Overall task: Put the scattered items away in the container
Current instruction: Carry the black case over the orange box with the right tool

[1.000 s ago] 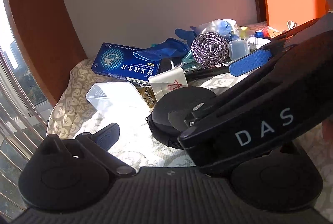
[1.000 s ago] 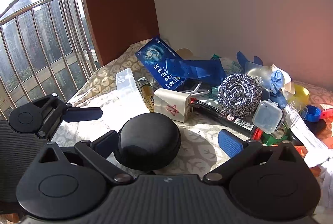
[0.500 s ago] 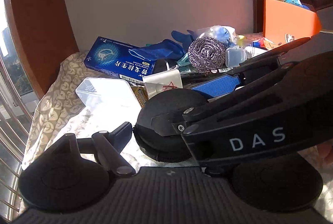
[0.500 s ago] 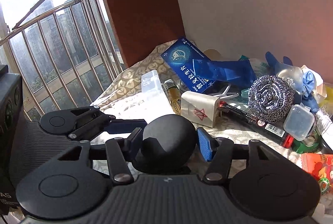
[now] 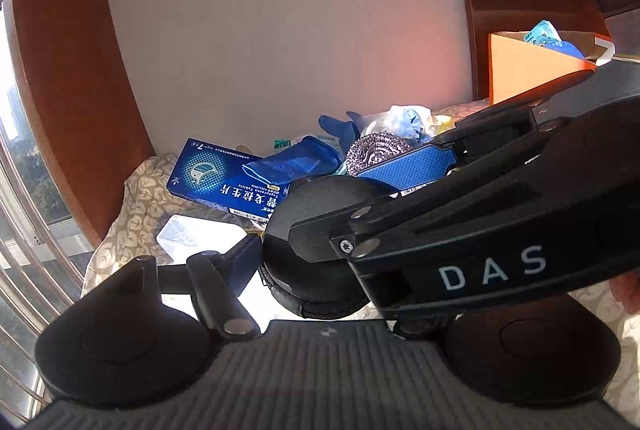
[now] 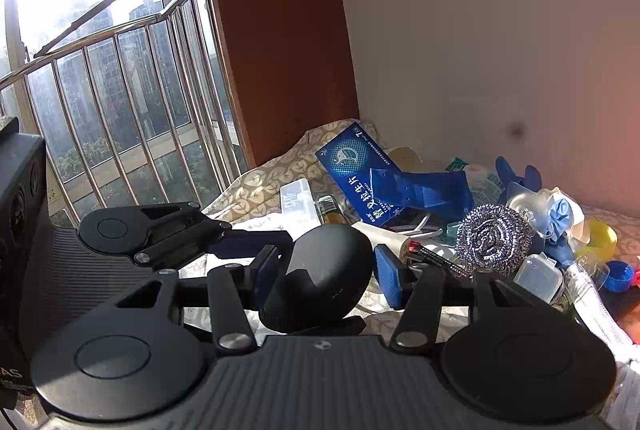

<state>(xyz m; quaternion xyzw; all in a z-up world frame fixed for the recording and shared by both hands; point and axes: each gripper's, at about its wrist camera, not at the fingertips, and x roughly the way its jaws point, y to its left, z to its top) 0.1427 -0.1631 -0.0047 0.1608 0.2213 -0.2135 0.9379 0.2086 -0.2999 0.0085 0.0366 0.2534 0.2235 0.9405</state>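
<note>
- From the left wrist view, the right gripper's body crosses the frame and hides the left gripper's right finger, so only its left pad shows, just beside the black round case.
- The far pile is half buried: the steel scourer peeks out behind a blue pad, and the orange box at far right is cut by the gripper body.
- A hand is only a sliver at the right edge.
- Right gripper: jaws closing, both blue pads against the sides of the black round case, which sits tilted between them above the patterned cloth.
- Left gripper, also closing: the case is between its fingers, but whether it is pressing I cannot tell.
- Blue tablet box lies at the far left of the pile, near the wall.
</note>
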